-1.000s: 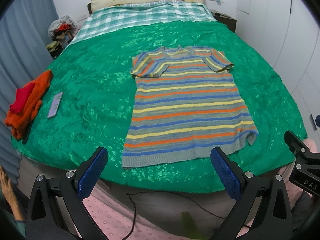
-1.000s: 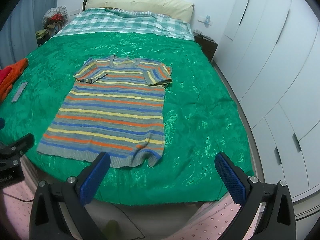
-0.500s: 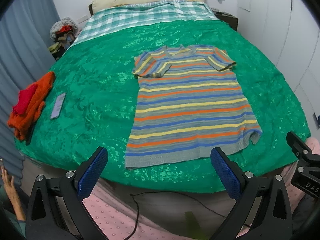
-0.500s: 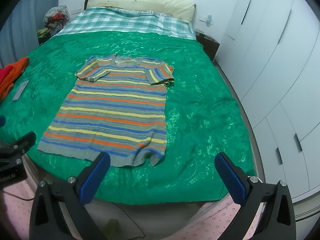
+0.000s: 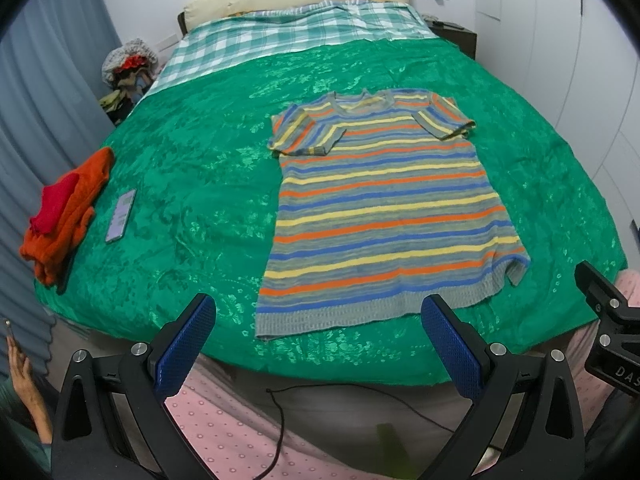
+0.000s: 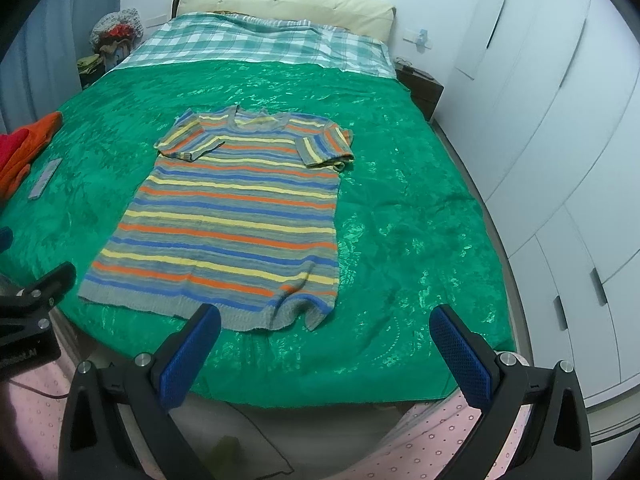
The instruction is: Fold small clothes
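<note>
A striped knit t-shirt point(image 5: 384, 208) in grey, blue, orange and yellow lies flat on the green bedspread point(image 5: 192, 184), both sleeves folded in over the chest. Its hem is near the bed's foot edge. It also shows in the right wrist view point(image 6: 240, 216). My left gripper point(image 5: 318, 330) is open and empty, held off the foot of the bed just short of the hem. My right gripper point(image 6: 326, 340) is open and empty, near the hem's right corner, which is slightly curled. Neither touches the shirt.
Orange and red clothes point(image 5: 64, 216) are piled at the bed's left edge beside a phone point(image 5: 121, 215). A checked sheet point(image 5: 288, 36) and pillow lie at the head. White wardrobes point(image 6: 560, 140) stand right. A black cable point(image 5: 280, 420) runs below the foot edge.
Both grippers have moved slightly back and up; the shirt sits a little higher in both views. The shirt has not moved.
</note>
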A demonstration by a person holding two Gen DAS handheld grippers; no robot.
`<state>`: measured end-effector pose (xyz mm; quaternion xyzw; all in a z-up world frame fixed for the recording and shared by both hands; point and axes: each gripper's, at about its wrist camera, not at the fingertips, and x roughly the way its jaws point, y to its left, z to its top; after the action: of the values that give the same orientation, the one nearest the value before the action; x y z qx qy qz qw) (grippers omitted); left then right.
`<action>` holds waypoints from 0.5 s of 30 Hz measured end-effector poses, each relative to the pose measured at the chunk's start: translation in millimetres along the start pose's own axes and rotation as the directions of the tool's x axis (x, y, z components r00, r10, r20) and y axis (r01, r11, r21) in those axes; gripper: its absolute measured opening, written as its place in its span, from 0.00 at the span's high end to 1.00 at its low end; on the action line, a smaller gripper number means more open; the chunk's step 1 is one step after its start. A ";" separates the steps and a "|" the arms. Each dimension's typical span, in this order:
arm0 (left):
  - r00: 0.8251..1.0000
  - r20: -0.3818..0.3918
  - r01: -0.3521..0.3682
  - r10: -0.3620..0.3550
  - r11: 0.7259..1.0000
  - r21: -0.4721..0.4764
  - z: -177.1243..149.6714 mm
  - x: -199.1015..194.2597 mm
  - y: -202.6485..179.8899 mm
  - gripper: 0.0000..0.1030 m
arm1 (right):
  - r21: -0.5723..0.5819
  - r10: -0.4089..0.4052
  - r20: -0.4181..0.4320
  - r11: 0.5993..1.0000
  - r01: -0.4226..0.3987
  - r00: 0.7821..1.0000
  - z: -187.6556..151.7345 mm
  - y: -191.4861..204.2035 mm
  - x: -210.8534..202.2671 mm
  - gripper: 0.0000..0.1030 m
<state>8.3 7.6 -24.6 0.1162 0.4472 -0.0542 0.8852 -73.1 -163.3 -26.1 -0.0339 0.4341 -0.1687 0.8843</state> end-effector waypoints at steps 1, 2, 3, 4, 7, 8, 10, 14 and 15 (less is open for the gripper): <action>1.000 0.001 0.001 -0.001 1.000 0.000 -0.1 -0.1 0.0 0.00 | -0.001 0.001 0.000 1.000 -0.001 1.000 0.0 0.3 -0.2 0.00; 1.000 0.001 0.001 -0.001 1.000 0.001 0.0 -0.1 -0.1 0.00 | -0.001 0.002 0.000 1.000 -0.002 1.000 0.0 0.3 -0.3 0.00; 1.000 0.002 0.001 -0.001 1.000 0.001 0.0 -0.1 -0.1 0.00 | -0.002 0.003 -0.001 1.000 -0.003 1.000 0.1 0.0 -0.1 0.00; 1.000 0.003 0.000 0.000 1.000 0.003 -0.4 0.1 -0.1 0.00 | -0.002 0.004 -0.002 1.000 -0.004 1.000 0.2 -0.1 0.2 0.00; 1.000 0.001 0.000 0.000 1.000 0.007 -1.4 1.3 0.4 0.00 | -0.003 0.008 -0.004 1.000 -0.008 1.000 0.6 0.0 0.9 0.00; 1.000 0.002 0.000 0.000 1.000 0.007 -1.5 1.2 0.3 0.00 | -0.004 0.009 -0.005 1.000 -0.009 1.000 1.0 0.0 1.3 0.00; 1.000 0.002 -0.001 0.001 1.000 0.008 -1.6 1.3 0.7 0.00 | -0.004 0.010 -0.005 1.000 -0.010 1.000 0.9 0.6 2.2 0.00; 1.000 0.002 -0.002 0.002 1.000 0.011 -0.8 1.8 -0.7 0.00 | -0.006 0.014 -0.007 1.000 -0.014 1.000 1.2 1.5 2.7 0.00; 1.000 0.002 -0.002 0.002 1.000 0.012 -0.4 1.9 -0.9 0.00 | -0.006 0.014 -0.008 1.000 -0.014 1.000 1.4 1.7 2.7 0.00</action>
<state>9.0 6.9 -26.5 0.1219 0.4457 -0.0560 0.8850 -70.1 -162.7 -27.7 -0.0332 0.4382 -0.1613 0.8837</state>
